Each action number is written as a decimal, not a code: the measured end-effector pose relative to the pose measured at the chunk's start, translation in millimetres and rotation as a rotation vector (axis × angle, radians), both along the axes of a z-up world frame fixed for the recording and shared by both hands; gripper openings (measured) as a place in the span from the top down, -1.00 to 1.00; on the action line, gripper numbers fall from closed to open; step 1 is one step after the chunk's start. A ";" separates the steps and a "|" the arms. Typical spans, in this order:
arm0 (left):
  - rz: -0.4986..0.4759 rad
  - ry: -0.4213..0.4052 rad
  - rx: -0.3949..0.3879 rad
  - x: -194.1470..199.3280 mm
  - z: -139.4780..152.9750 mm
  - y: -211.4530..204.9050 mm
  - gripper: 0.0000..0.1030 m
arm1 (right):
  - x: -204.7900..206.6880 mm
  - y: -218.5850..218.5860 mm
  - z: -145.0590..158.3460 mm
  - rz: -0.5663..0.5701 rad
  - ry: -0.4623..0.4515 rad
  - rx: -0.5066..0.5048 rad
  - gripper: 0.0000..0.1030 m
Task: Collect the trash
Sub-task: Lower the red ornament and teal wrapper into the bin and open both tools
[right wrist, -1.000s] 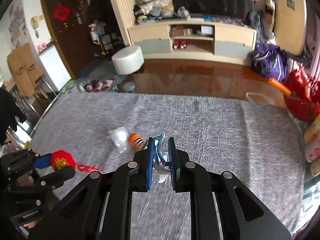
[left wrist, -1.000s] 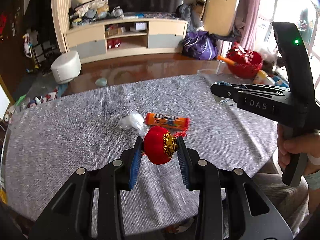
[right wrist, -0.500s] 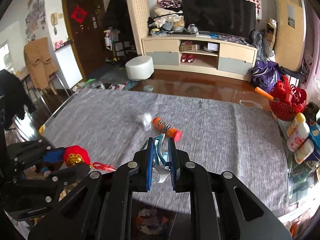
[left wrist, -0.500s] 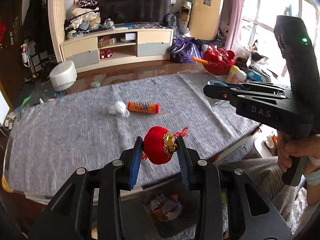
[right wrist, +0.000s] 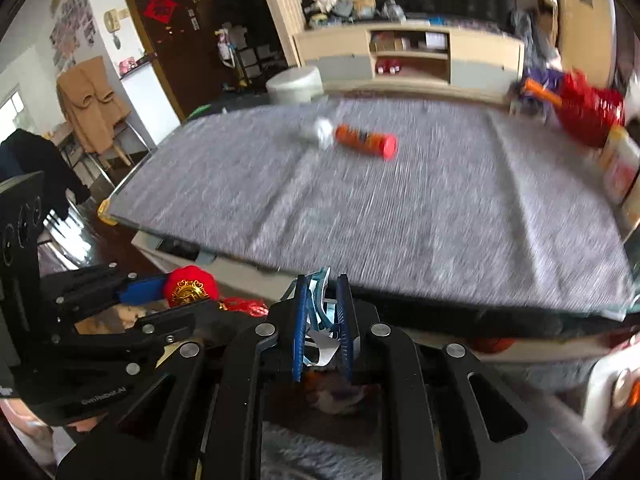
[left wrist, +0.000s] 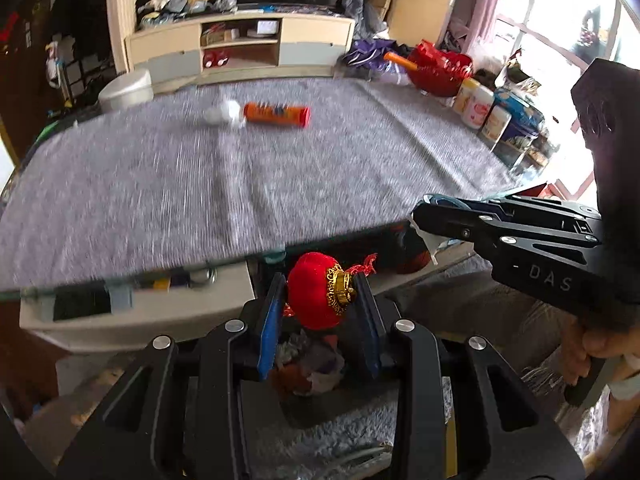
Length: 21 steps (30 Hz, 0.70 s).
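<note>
Left wrist view: the left tool (left wrist: 320,304) clamps a small red lantern ornament (left wrist: 316,296) between its blue pads (left wrist: 269,320), the gold cap of the ornament facing right and a red tassel (left wrist: 365,263) trailing off behind it. The tool hangs past the near edge of the table (left wrist: 240,184), above a heap of mixed rubbish (left wrist: 310,360) lying below on the floor side; what holds that heap cannot be made out. To the right, the right tool (left wrist: 420,216) is gripped in a hand (left wrist: 592,356) and pinches a crumpled pale blue and white wrapper (right wrist: 320,320), seen more plainly in the right wrist view, where its narrow-set blue pads (right wrist: 300,332) close on the scrap just off the table's near edge (right wrist: 400,288). On the grey cloth covering the table, well apart from both tools, an orange tube with a red cap (left wrist: 278,114) lies on its side, touching a small white crumpled wad (left wrist: 224,114) at its left end. Red basket (left wrist: 438,70) and several jars (left wrist: 480,110) stand at the table's far right.
</note>
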<state>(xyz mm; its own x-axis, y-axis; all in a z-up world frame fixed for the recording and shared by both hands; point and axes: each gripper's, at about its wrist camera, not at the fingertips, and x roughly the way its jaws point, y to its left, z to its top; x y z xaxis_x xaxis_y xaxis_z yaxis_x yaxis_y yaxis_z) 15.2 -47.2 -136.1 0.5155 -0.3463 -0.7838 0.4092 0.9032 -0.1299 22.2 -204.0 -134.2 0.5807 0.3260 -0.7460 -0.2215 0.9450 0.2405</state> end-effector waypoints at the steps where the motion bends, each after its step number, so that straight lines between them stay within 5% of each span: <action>1: 0.008 0.012 -0.001 -2.1 -8.2 0.9 0.37 | -2.5 1.7 -8.4 -0.004 0.013 0.007 0.69; 11: 0.051 0.129 0.006 -10.4 -74.9 2.1 0.37 | -9.8 9.1 -66.4 -0.045 0.100 -0.034 0.69; 21: 0.044 0.225 0.026 -8.6 -125.9 2.9 0.37 | -3.1 -3.7 -126.5 -0.084 0.253 0.028 0.68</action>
